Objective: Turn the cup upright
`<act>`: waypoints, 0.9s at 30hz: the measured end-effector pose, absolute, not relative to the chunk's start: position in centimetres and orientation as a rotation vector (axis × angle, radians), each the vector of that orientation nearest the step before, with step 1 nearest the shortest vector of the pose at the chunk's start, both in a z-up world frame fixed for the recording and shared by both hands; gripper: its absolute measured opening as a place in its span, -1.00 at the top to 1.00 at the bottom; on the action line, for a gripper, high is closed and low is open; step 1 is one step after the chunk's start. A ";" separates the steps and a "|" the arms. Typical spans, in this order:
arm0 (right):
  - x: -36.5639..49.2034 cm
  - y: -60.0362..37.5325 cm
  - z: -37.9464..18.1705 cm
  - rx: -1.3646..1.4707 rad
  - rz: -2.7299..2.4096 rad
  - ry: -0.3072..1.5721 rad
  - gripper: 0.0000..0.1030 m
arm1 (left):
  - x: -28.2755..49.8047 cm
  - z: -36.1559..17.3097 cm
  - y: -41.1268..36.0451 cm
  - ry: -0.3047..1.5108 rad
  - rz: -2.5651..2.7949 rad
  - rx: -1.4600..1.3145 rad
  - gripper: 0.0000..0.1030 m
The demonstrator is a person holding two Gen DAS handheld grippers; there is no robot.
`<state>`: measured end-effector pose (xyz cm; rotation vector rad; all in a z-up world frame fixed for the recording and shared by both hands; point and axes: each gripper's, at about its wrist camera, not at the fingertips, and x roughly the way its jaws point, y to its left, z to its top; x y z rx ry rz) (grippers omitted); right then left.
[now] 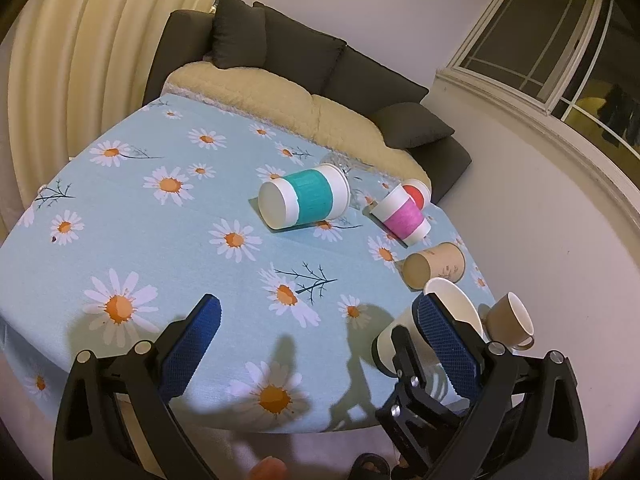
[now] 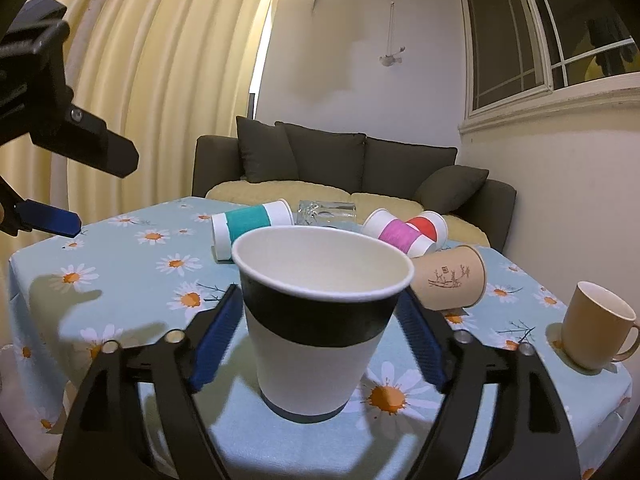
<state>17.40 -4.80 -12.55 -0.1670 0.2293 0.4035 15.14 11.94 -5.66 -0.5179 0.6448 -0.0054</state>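
Cup (image 1: 436, 320) with the black band shows in the left wrist view only in part, off past the right finger of the left claw (image 1: 320, 344), low at the near right edge of the table (image 1: 120, 208). That claw hangs above the cloth with its blue pads spread wide and nothing between them. The cup lies well outside its span, and the other claw's black frame stands in front of the cup. Ahead and farther off lie a teal cup (image 1: 308, 198), a pink cup (image 1: 402, 218) and a brown cup (image 1: 434, 266), all on their sides; a mug (image 1: 512, 320) sits beyond the right finger.

From the right wrist view, the cup (image 2: 320, 320) stands dead ahead between the fingers of the right claw (image 2: 320, 340), mouth up, base on the cloth, its axis vertical. The pads flank its band closely, but a slim gap seems to show on each side, so I judge the hold loosened, not clamped. This claw is plainly the nearer one; a straight pull back looks like what clears the rim. The left claw (image 2: 60, 184) hovers up and to the left.
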 end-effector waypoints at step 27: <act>8.4 -16.3 -1.2 -0.033 0.422 0.285 -0.91 | 7.8 -0.8 6.4 0.521 -0.064 -0.242 -0.87</act>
